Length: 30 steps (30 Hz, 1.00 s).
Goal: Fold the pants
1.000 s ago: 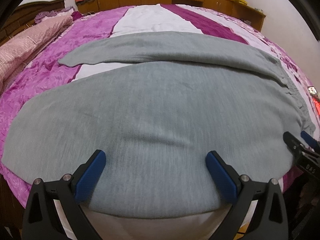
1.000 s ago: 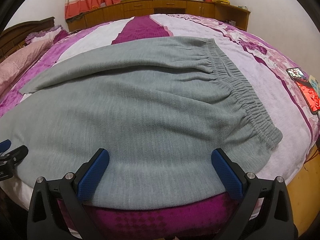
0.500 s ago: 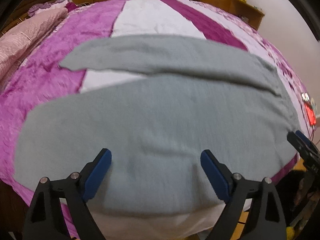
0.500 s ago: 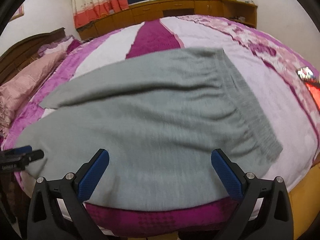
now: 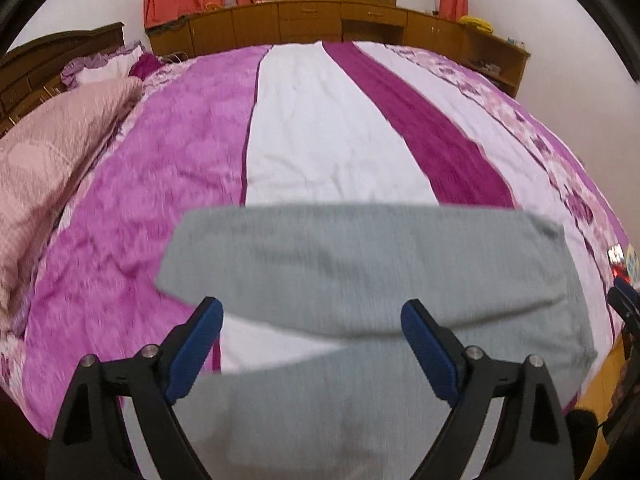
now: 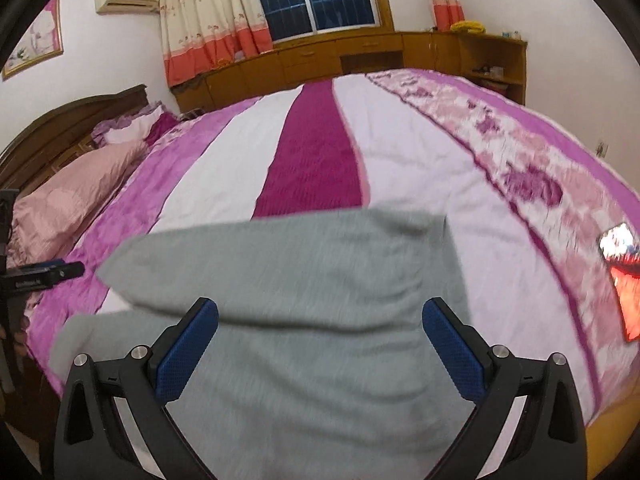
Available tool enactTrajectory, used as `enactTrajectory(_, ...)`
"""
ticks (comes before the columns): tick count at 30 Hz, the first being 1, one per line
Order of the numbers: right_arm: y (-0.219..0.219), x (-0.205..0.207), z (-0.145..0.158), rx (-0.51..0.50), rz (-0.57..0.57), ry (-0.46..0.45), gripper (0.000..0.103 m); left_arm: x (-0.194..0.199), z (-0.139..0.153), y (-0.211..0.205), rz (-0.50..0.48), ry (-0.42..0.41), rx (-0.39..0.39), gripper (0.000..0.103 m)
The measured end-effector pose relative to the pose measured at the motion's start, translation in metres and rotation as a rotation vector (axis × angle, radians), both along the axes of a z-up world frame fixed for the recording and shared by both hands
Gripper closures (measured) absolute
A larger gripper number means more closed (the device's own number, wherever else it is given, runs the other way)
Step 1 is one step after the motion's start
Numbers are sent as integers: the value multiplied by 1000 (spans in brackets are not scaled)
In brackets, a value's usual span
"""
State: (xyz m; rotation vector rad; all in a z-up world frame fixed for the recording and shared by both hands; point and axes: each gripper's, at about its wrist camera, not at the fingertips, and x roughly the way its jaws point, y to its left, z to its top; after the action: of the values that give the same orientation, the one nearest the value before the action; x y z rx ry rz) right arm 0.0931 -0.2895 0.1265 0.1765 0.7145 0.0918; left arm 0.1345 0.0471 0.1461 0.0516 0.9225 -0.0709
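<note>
Grey pants [image 5: 360, 264] lie spread flat on the bed, both legs pointing left, waistband at the right; they also show in the right wrist view [image 6: 288, 272]. My left gripper [image 5: 312, 344] is open and empty, held above the near leg. My right gripper [image 6: 320, 344] is open and empty, above the waist part. The right gripper's tip shows at the right edge of the left wrist view [image 5: 624, 304], and the left gripper's tip at the left edge of the right wrist view [image 6: 44, 274].
The bed has a pink, white and magenta striped cover [image 5: 320, 120]. A pink quilt [image 5: 48, 152] lies at the headboard on the left. A phone with a red case [image 6: 624, 272] lies on the bed's right side. Wooden cabinets [image 6: 360, 56] stand behind the bed.
Both grippers have lifted and pulled back from the pants, tilting up; more of the bed and the far wall shows. The pants have not moved. Both stayed open.
</note>
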Motion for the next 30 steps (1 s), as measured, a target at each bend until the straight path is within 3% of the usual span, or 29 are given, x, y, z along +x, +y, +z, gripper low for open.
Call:
enactTrajectory(7, -27, 61, 1, -6, -11, 70, 4, 57, 0, 1, -26, -29, 17, 9)
enactTrajectory(16, -33, 134, -38, -8, -1, 184, 4, 129, -58, -7, -131, 63, 36, 9)
enactTrajectory(22, -28, 173, -76, -66, -23, 239, 4, 166, -95, -24, -207, 140, 38, 9)
enactTrajectory(26, -23, 189, -107, -121, -54, 262, 4, 182, -125, -33, -240, 183, 101, 9)
enactTrajectory(28, -18, 185, -118, -158, -66, 219, 3, 186, -140, -34, -254, 203, 110, 8)
enactTrajectory(30, -15, 185, -117, -182, -65, 219, 3, 184, -148, -31, -256, 166, 111, 0)
